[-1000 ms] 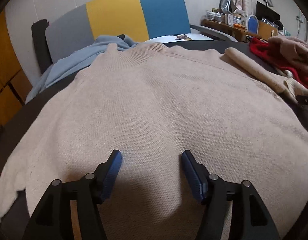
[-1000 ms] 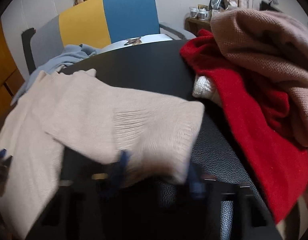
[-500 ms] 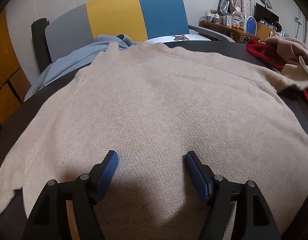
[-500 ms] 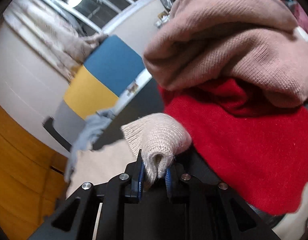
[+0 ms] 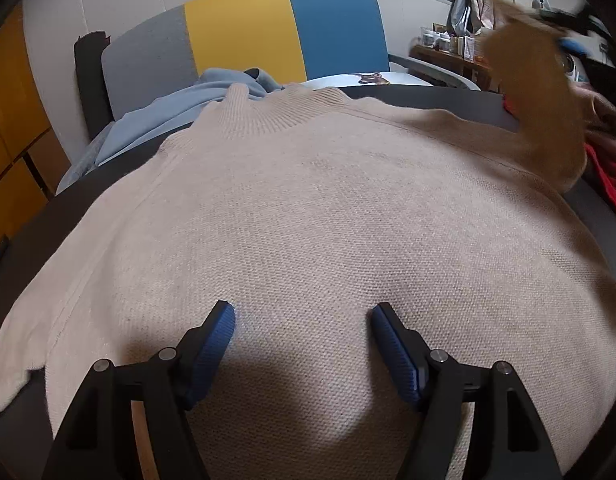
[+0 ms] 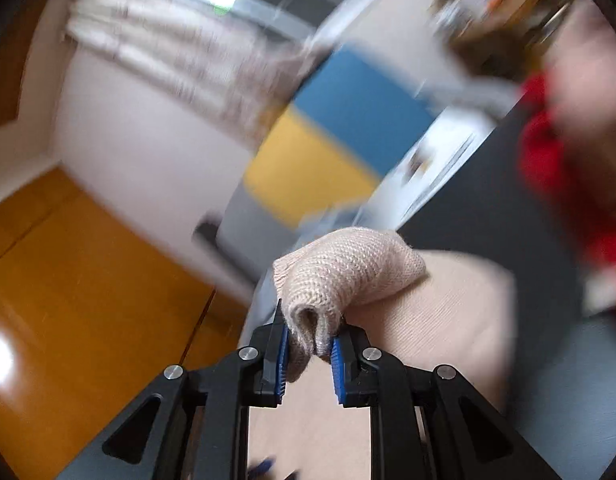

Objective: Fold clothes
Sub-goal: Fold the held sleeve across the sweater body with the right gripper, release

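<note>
A beige knit sweater point(image 5: 327, 208) lies spread flat on the dark table point(image 5: 40, 216), collar toward the far side. My left gripper point(image 5: 302, 320) is open, its blue pads resting low over the sweater's lower body, holding nothing. My right gripper point(image 6: 308, 350) is shut on the cuff of the sweater's right sleeve point(image 6: 347, 272) and holds it raised above the table. In the left wrist view the lifted sleeve point(image 5: 543, 92) hangs blurred at the upper right with the right gripper above it.
A light blue garment point(image 5: 168, 108) lies past the collar at the table's far edge. A red garment point(image 5: 607, 176) and a brownish-pink one point(image 6: 583, 48) are piled at the right. A grey, yellow and blue chair back point(image 5: 244, 36) stands behind the table.
My right gripper closed on the sleeve cuff and has lifted it up, swinging it leftward over the sweater. The left gripper has stayed in place, open.
</note>
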